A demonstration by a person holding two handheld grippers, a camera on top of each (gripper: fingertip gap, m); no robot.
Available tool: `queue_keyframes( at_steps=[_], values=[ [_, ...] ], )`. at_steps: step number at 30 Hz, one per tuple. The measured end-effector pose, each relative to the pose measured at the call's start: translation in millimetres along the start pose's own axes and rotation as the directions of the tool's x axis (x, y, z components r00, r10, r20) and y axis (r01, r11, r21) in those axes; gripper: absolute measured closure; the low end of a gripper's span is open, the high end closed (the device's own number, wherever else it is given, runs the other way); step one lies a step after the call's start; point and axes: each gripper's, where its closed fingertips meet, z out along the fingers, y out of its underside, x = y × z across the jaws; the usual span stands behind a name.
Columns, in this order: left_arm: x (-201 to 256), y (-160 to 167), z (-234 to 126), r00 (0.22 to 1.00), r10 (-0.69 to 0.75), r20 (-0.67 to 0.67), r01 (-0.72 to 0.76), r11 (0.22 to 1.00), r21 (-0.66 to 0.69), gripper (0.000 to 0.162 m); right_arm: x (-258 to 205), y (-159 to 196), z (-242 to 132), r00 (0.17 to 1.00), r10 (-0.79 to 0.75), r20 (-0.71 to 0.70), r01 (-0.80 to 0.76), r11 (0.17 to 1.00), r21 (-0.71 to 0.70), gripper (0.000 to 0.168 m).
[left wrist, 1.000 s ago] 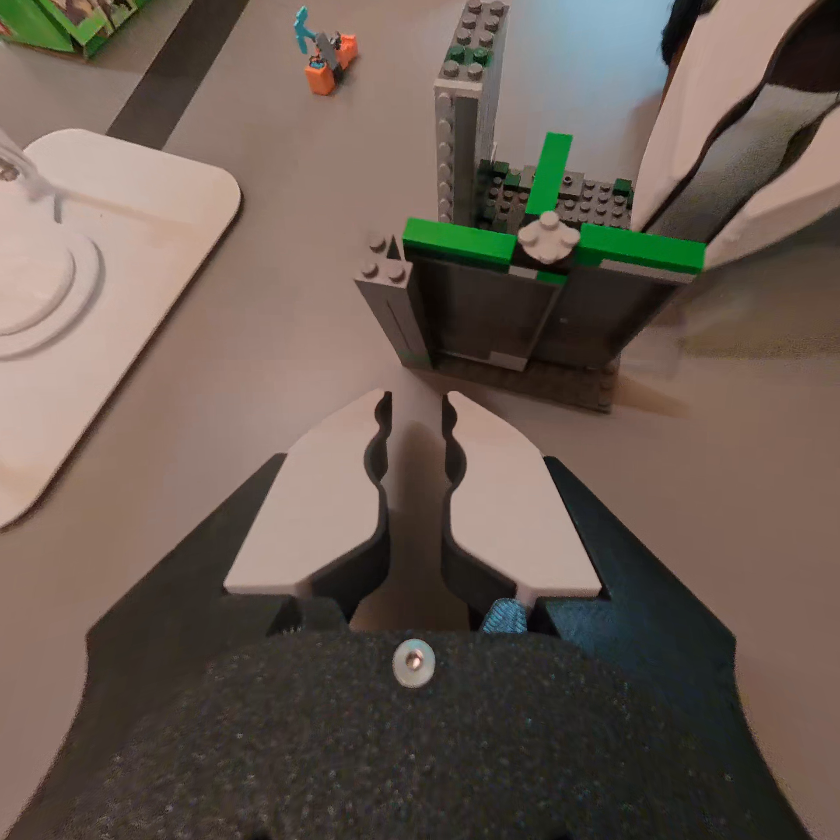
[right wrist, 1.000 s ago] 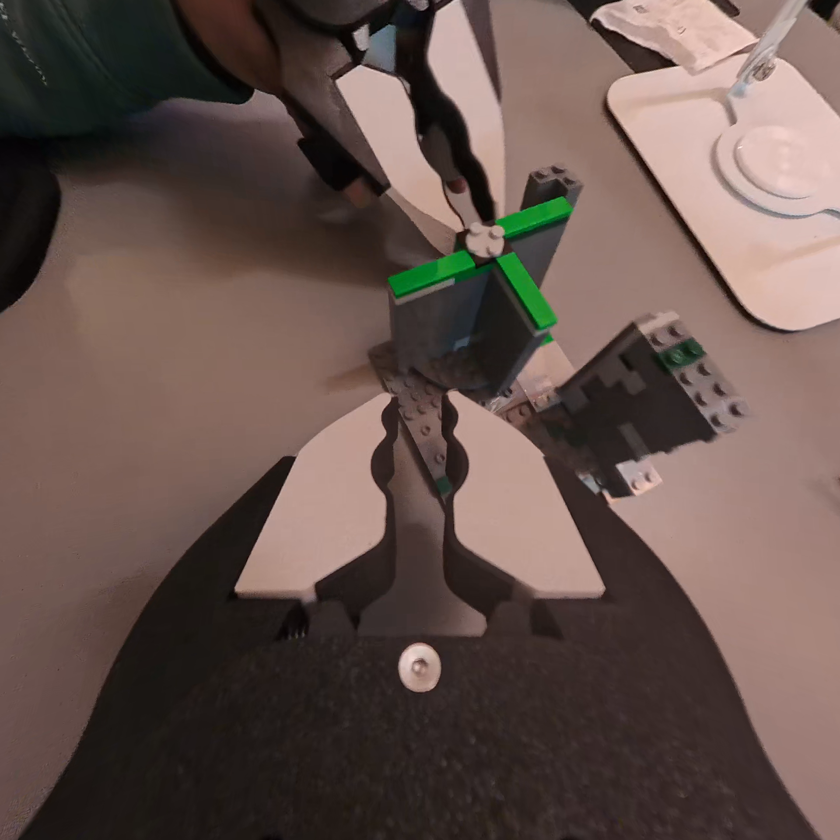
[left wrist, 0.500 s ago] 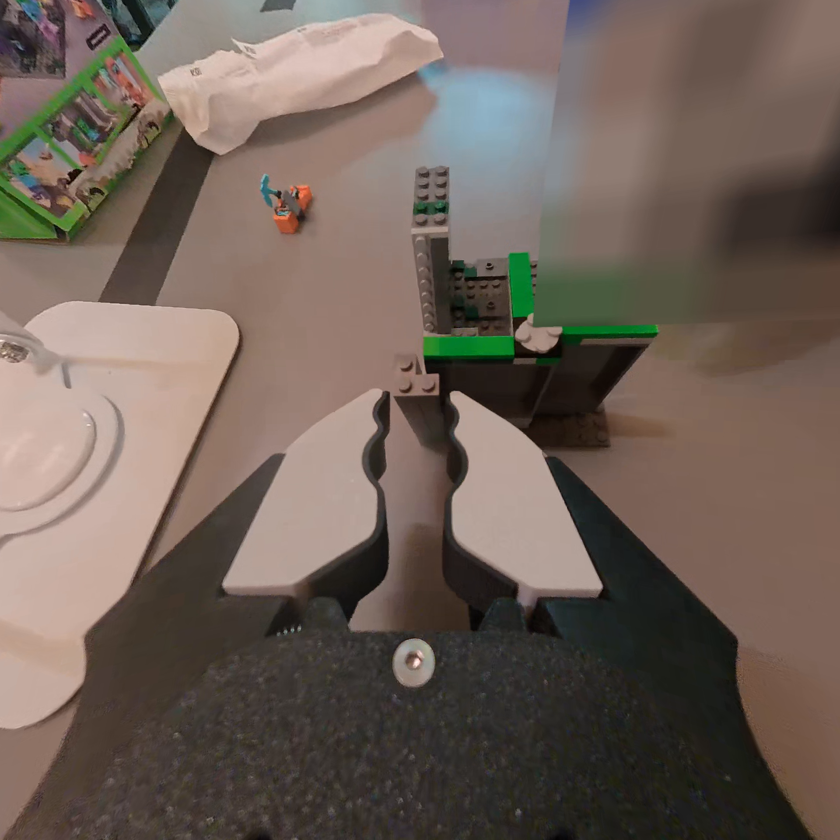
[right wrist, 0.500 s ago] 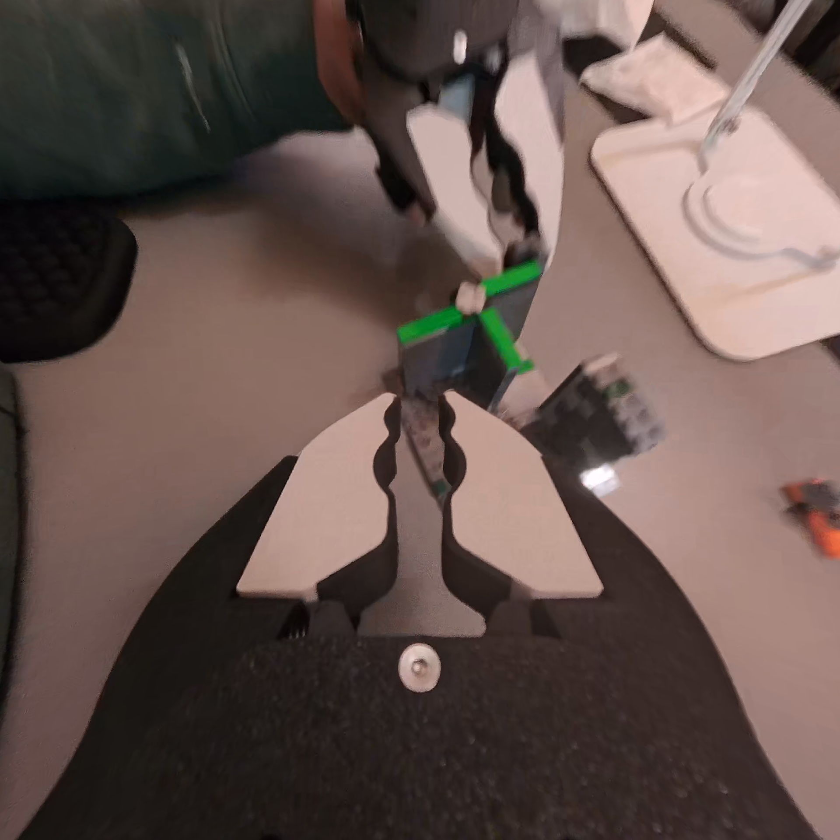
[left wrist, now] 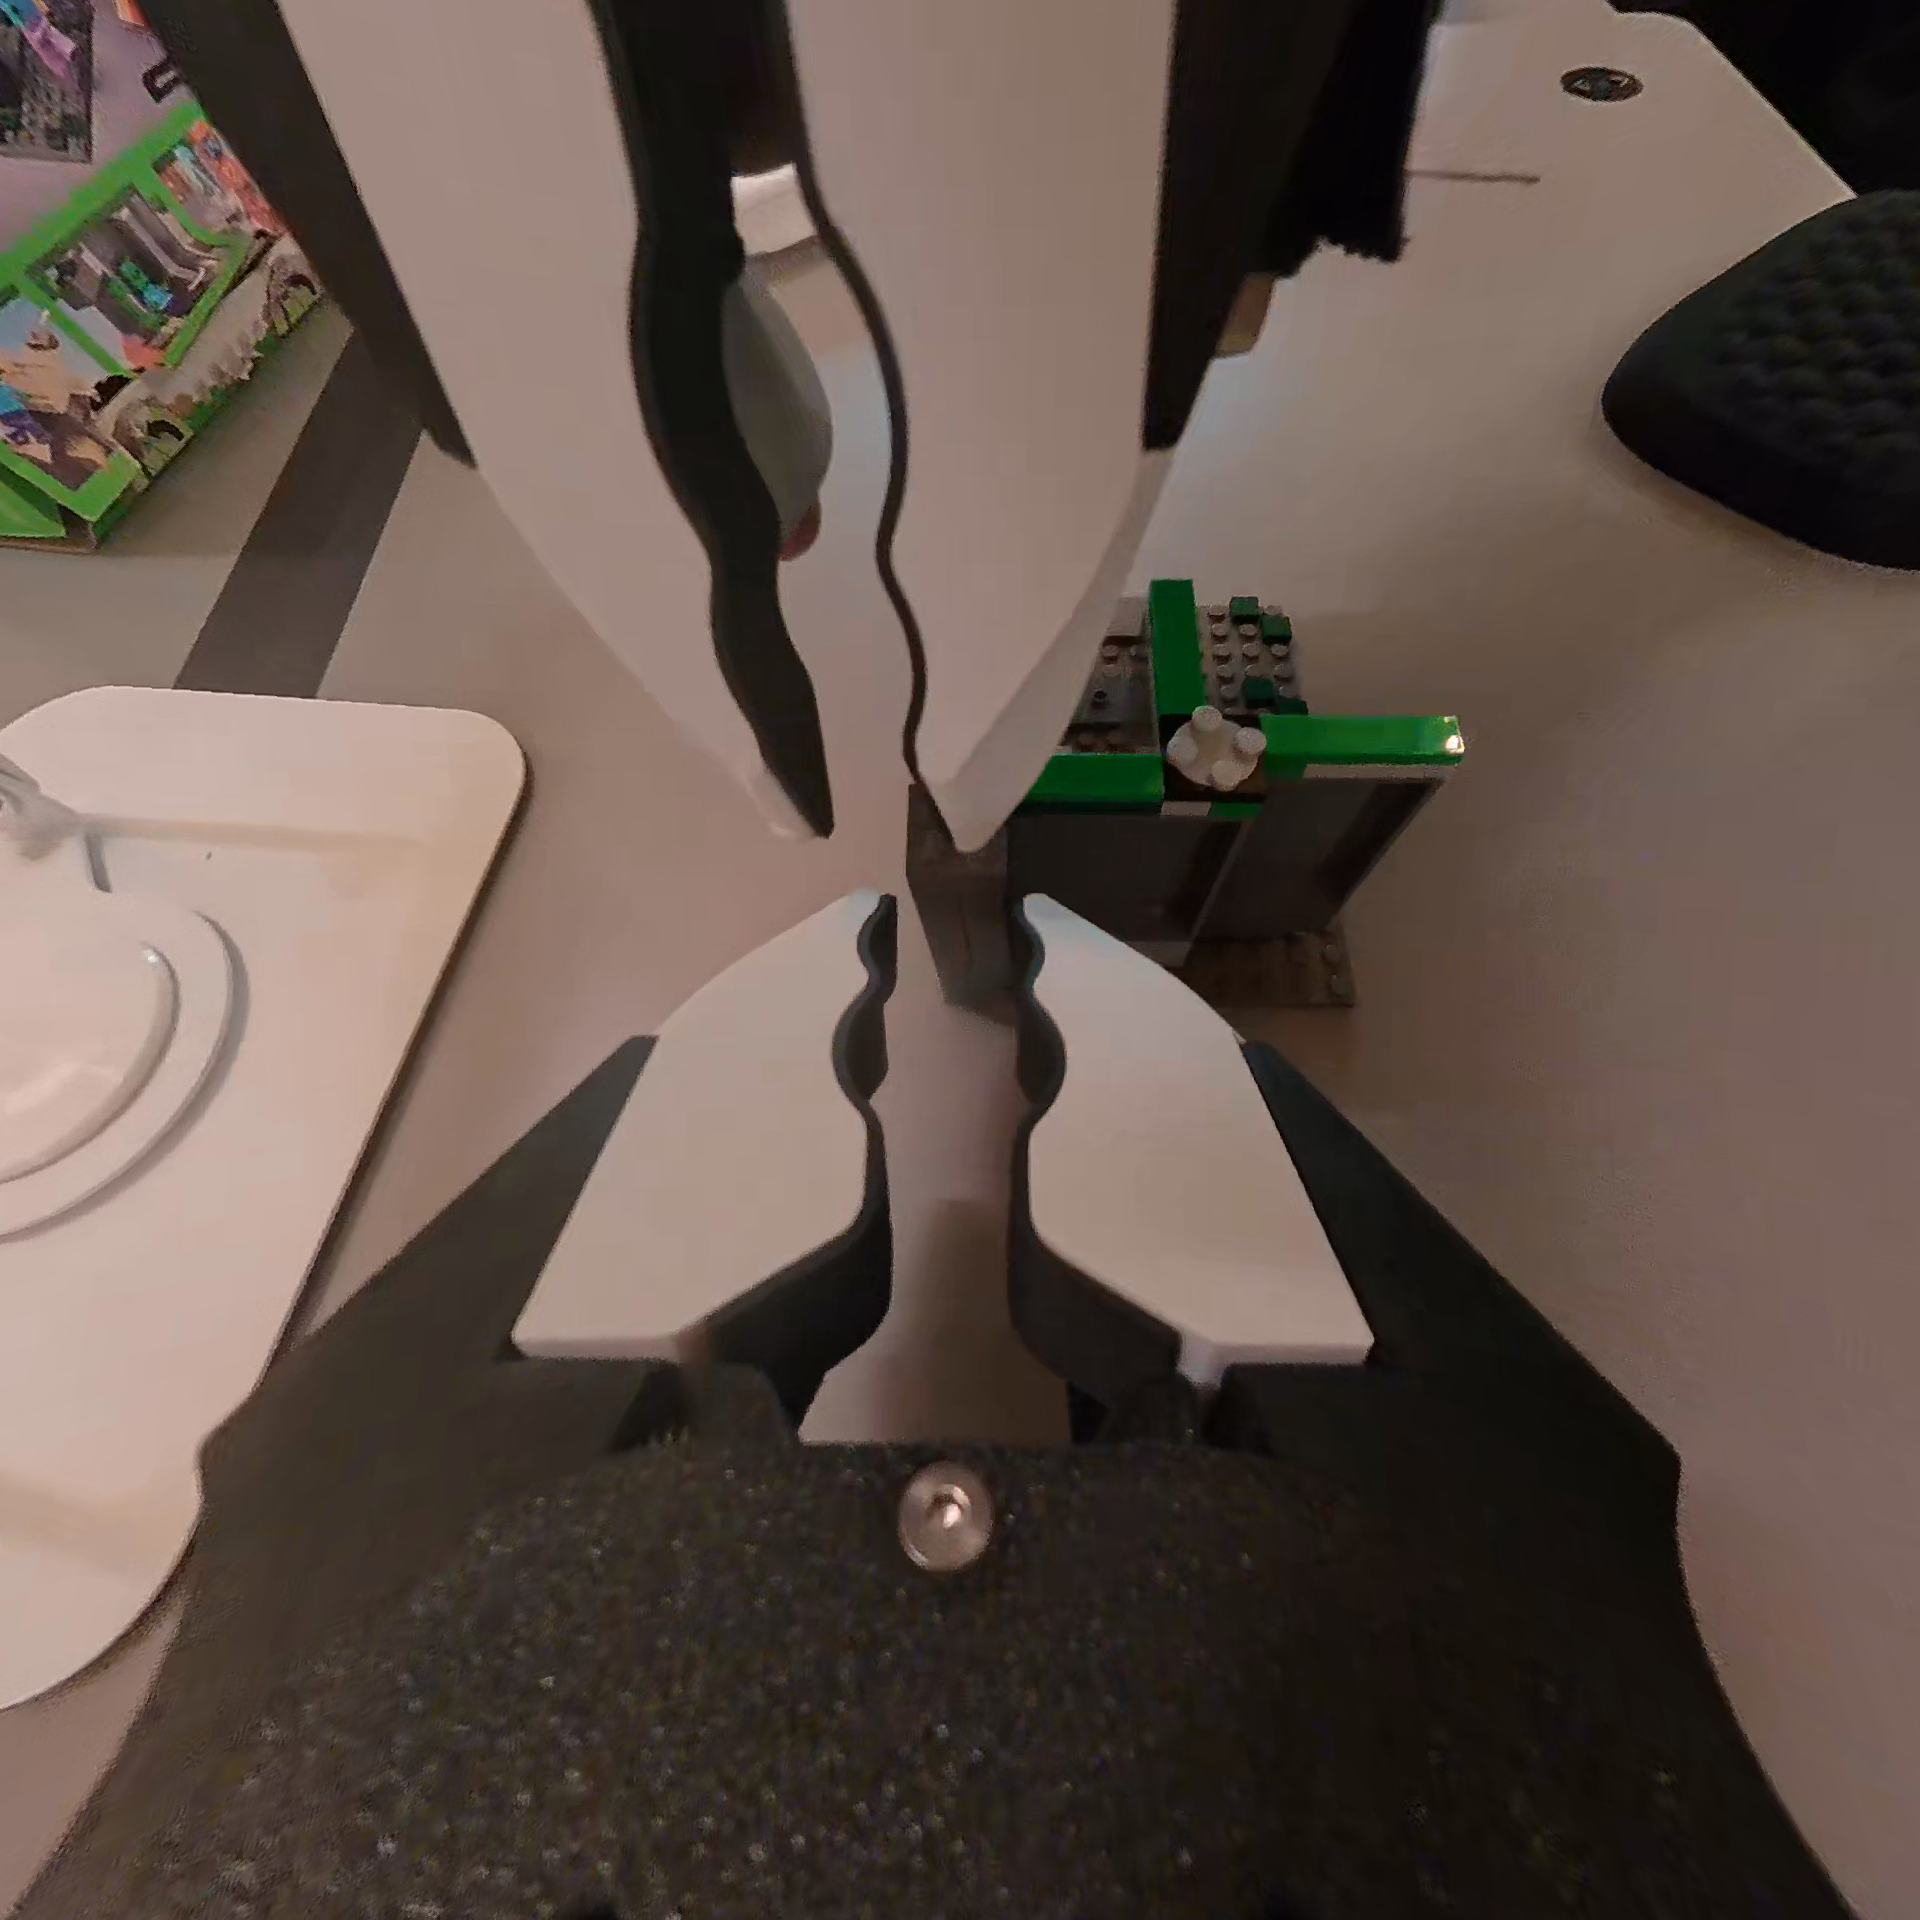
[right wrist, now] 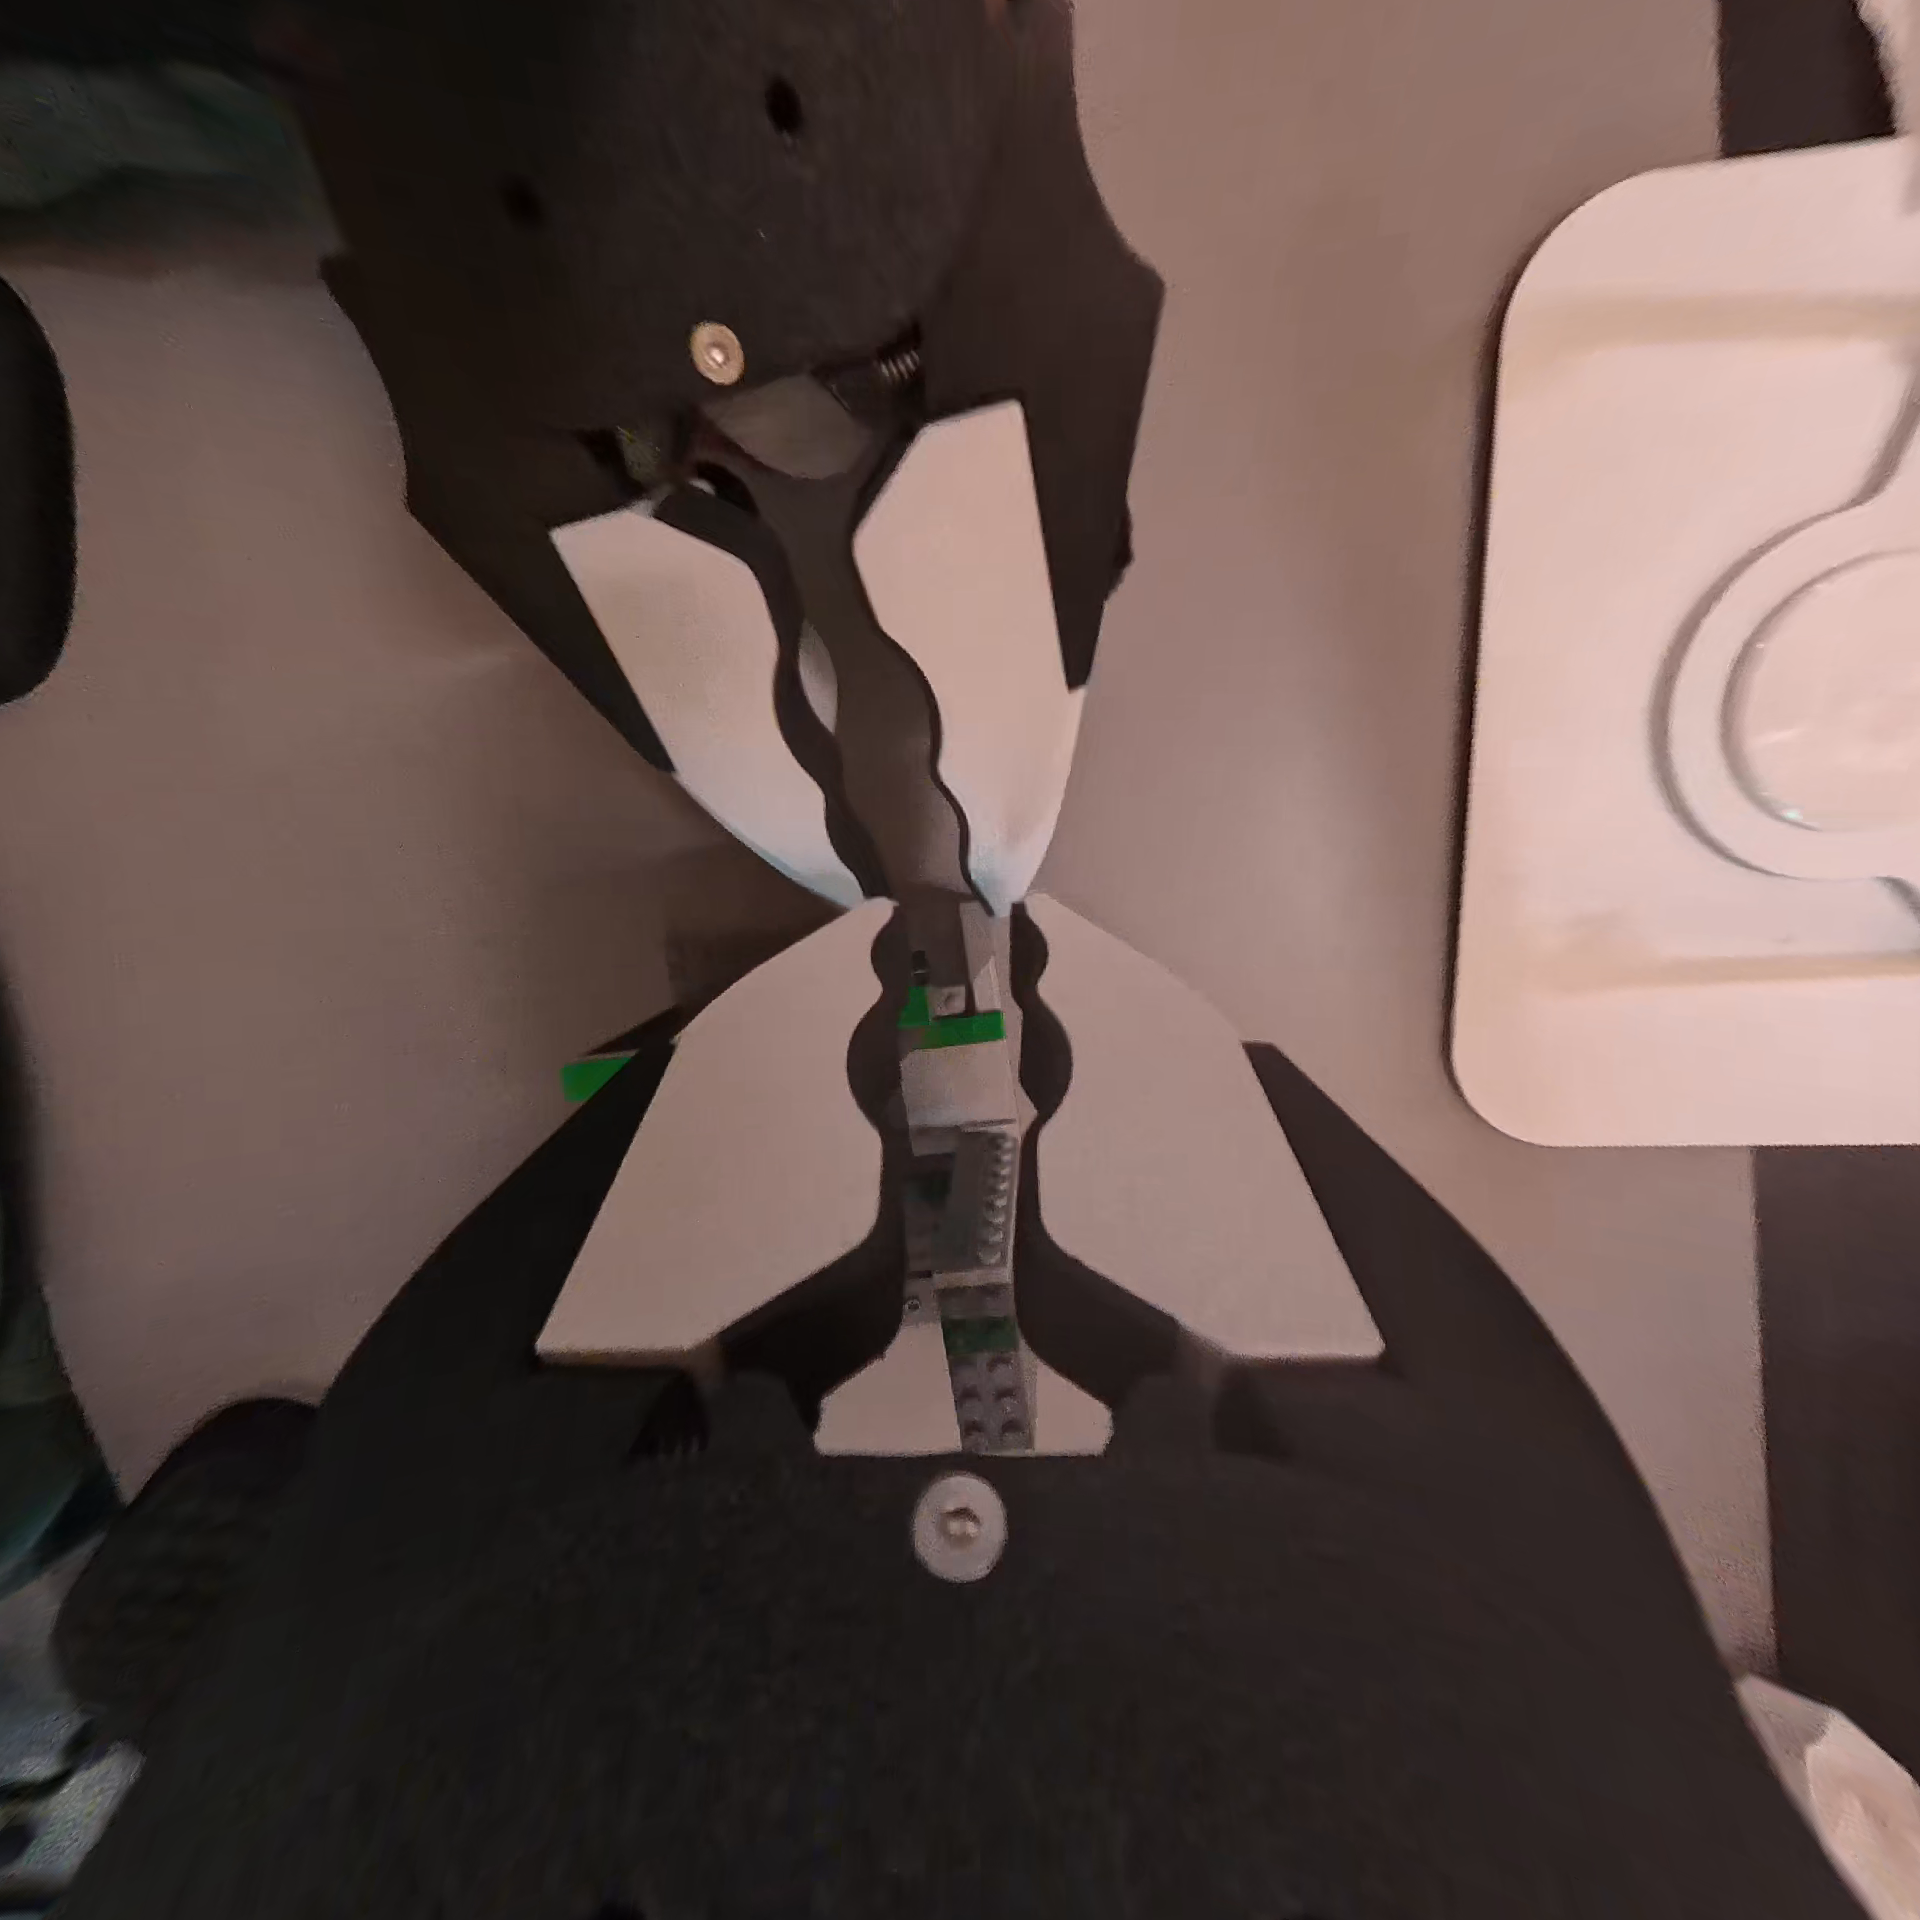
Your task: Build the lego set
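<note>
The lego build (left wrist: 1247, 758) has grey walls, green strips on top with a pale round stud piece, and stands on a dark baseplate (left wrist: 1299, 971). A grey pillar (left wrist: 961, 925) at its left corner sits between the tips of my left gripper (left wrist: 954, 914), which is slightly open, with a gap on the pillar's left side. My right gripper (left wrist: 878, 826) comes down from above, slightly open, with one fingertip (left wrist: 956, 821) at the pillar's top. In the right wrist view my right gripper (right wrist: 956, 914) looks straight down on the build (right wrist: 966, 1195), seen through its gap. The left gripper (right wrist: 930, 894) meets it tip to tip.
A white stand base (left wrist: 260, 935) lies left of the build; it also shows in the right wrist view (right wrist: 1662, 727). A green lego box (left wrist: 125, 312) is at the far left. A black textured pad (left wrist: 1766, 364) is at the far right. My two grippers' fingertips are within a few centimetres of each other.
My right gripper has swung over the build and now points down at it, tips meeting the left gripper's. My left gripper has moved in around the grey pillar.
</note>
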Motion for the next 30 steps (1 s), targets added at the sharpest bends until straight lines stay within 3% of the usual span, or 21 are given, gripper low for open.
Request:
queue_keyframes(
  at_steps=[7, 17, 30],
  values=[
    [1.6, -0.7, 7.4, 0.999, 0.010, -0.032, -0.010, 1.000, 0.009, 0.145, -2.4, 9.9, 5.0, 0.998, 0.003, 0.069, 0.000, 0.999, -0.037, 0.163],
    [2.7, -1.2, 10.0, 0.994, 0.016, -0.104, -0.021, 0.999, -0.047, 0.145, -2.7, 14.7, 4.0, 0.985, 0.042, 0.166, -0.035, 0.999, -0.040, 0.163],
    [2.7, -1.3, 12.2, 0.987, 0.007, -0.161, -0.018, 0.998, -0.066, 0.145, -1.7, 17.4, 3.1, 0.979, 0.071, 0.191, -0.067, 0.997, -0.025, 0.162]
  ],
)
